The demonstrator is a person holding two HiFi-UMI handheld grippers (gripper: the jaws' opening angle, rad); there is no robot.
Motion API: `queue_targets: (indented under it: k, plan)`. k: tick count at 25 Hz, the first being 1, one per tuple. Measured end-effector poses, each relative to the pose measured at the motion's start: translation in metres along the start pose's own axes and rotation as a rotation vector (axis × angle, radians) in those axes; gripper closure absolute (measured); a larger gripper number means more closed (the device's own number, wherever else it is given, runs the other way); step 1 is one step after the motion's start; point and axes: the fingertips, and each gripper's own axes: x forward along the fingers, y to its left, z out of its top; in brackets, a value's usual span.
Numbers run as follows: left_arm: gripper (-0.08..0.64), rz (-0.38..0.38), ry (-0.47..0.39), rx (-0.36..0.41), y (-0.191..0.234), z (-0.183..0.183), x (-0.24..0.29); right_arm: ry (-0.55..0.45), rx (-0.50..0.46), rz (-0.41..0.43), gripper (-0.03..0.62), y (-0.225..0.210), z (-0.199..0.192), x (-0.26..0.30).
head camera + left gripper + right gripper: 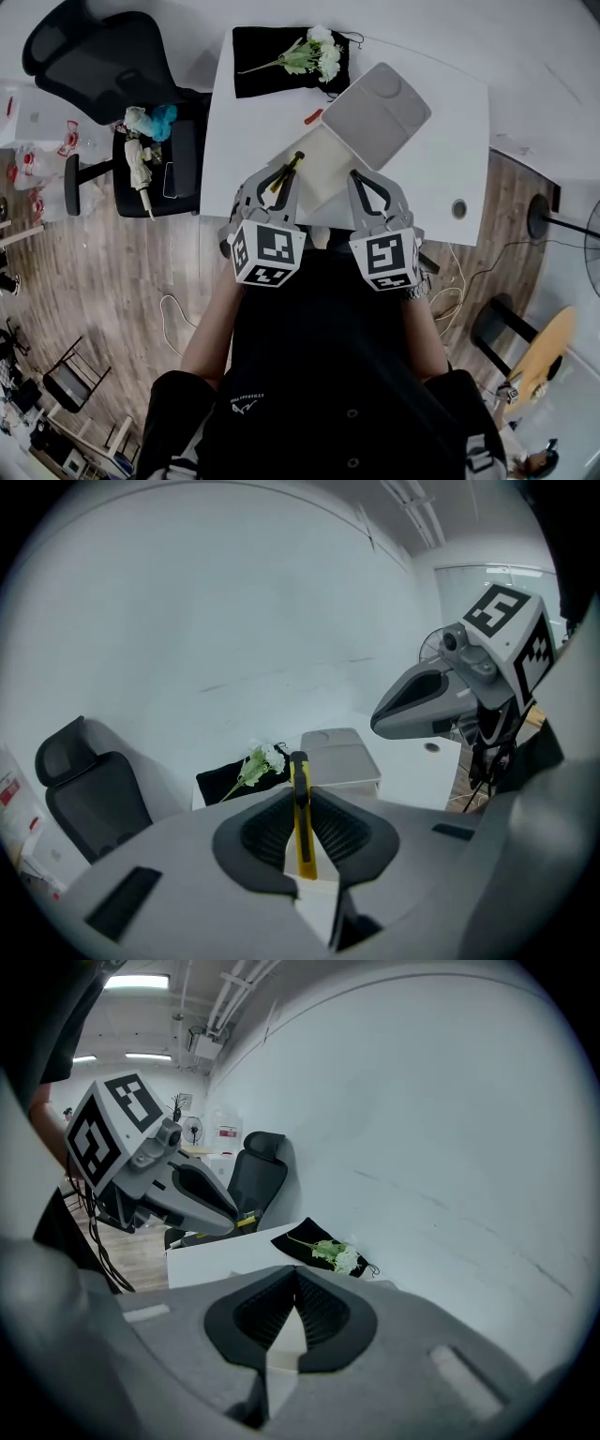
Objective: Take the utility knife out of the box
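Two tools, one knife, one box with one lid, one cloth, one flower, one chair, one table. The left tool (277, 180) is clenched on the yellow-and-black knife (300, 817); the knife stands on edge between the ribbed pads, its tip pointing away past the jaw tips. In the head view the knife sits at frame centre, just left of the open box (323, 164) and outside it. The right tool (296, 1283) has its jaws closed together with nothing between them; it sits just right of centre, at the box's near right corner. The grey lid (377, 114) is tilted up at the box's upper right. The black cloth (258, 47) lies at the top of the white table (244, 112), with the white flower (314, 54) on it. The black chair (103, 47) stands at upper left, off the table. Both tools are side by side, angled downward and away from the person; the forearms run up from the lower frame, and the marker cubes sit close to the chest.
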Motion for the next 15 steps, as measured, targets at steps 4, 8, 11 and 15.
queue_targets:
  k: [4, 8, 11, 15]
  plan:
    - [0.506, -0.003, -0.028, 0.032, -0.002, 0.013, -0.004, -0.004, 0.007, -0.02, 0.588, -0.007, 0.004, -0.002]
    - [0.506, 0.002, -0.064, 0.052, 0.0, 0.03, -0.005, -0.024, 0.018, -0.055, 0.588, -0.019, 0.013, -0.005]
    - [0.506, 0.011, -0.089, 0.067, 0.004, 0.044, -0.005, -0.046, 0.024, -0.08, 0.588, -0.028, 0.023, -0.009]
    - [0.506, 0.029, -0.122, 0.087, 0.014, 0.063, -0.008, -0.066, 0.013, -0.106, 0.588, -0.041, 0.033, -0.012]
